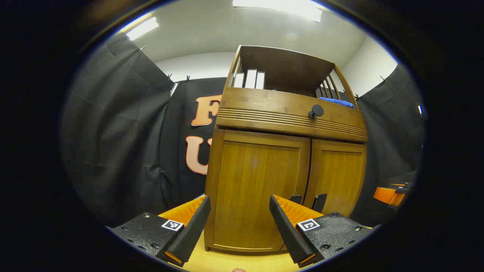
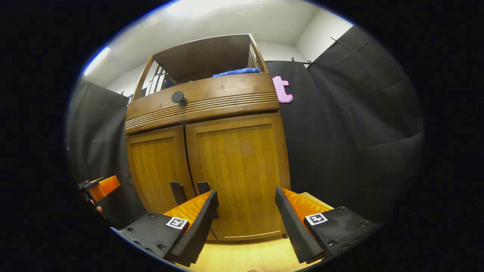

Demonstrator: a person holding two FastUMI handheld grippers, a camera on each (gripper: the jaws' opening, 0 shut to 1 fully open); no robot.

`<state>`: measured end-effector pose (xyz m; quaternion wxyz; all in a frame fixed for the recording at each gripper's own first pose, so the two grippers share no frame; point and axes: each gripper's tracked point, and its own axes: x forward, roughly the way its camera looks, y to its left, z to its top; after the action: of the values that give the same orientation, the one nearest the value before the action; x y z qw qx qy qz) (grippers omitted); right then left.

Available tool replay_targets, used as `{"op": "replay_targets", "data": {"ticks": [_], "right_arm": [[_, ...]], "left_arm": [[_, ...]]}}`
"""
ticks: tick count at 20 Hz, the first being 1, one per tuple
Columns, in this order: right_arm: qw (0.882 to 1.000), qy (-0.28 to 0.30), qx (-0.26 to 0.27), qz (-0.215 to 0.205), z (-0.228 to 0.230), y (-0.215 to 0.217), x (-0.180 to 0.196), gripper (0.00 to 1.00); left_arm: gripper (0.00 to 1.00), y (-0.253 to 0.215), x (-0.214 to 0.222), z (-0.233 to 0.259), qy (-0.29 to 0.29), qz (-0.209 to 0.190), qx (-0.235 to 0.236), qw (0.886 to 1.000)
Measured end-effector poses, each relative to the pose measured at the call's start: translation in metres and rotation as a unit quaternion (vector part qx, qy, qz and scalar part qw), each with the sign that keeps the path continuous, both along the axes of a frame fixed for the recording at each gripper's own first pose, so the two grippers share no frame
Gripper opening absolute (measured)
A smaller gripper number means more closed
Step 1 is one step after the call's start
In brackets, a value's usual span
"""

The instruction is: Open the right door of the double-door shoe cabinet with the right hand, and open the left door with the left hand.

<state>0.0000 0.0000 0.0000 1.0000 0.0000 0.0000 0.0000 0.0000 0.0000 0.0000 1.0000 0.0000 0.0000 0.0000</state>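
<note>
Both honey-brown wooden doors of the double-door shoe cabinet [image 2: 206,151] are seen closed, flush under the ribbed drawer front with its round black knob [image 2: 178,97]. The right door [image 2: 238,173] is faced squarely in the right gripper view, and the right gripper [image 2: 246,219] is held low before it, jaws spread wide with nothing between them. Two small dark handles [image 2: 191,190] stand side by side at the centre seam; the nearer one, partly hidden behind a finger, is judged to belong to the right door.

In the left gripper view the left door [image 1: 257,185] is faced likewise, the left gripper [image 1: 240,226] wide open and empty, apart from the wood. The same handles [image 1: 308,201] are glimpsed at the seam, though their shape is hard to make out here.

For the step in hand, the right gripper should be shifted towards the seam, its handle taken between both fingers and closed on firmly. The pull should then follow the door's arc about its outer hinge, not a straight line, so the grip is not wrenched off. The left gripper is best kept clear of the swing.
</note>
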Motion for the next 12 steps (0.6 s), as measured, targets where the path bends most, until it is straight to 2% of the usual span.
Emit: {"op": "replay_targets", "data": {"ticks": [4, 5, 6, 12], "right_arm": [[1.0, -0.005, -0.001, 0.001, 0.002, 0.001, -0.002, 0.89], [1.0, -0.004, -0.002, 0.002, 0.001, 0.002, -0.002, 0.98], [1.0, -0.003, -0.002, 0.004, 0.001, 0.003, -0.002, 0.89], [1.0, -0.001, -0.002, 0.001, 0.0, 0.001, -0.006, 0.89]], "left_arm": [[0.92, -0.001, 0.0, 0.001, -0.002, -0.001, 0.003, 1.0], [0.92, -0.002, -0.001, 0.001, -0.001, -0.003, 0.003, 1.0], [0.92, -0.003, 0.0, 0.0, 0.001, -0.005, 0.002, 1.0], [0.92, -0.004, -0.004, -0.008, 0.016, -0.009, 0.006, 1.0]]}}
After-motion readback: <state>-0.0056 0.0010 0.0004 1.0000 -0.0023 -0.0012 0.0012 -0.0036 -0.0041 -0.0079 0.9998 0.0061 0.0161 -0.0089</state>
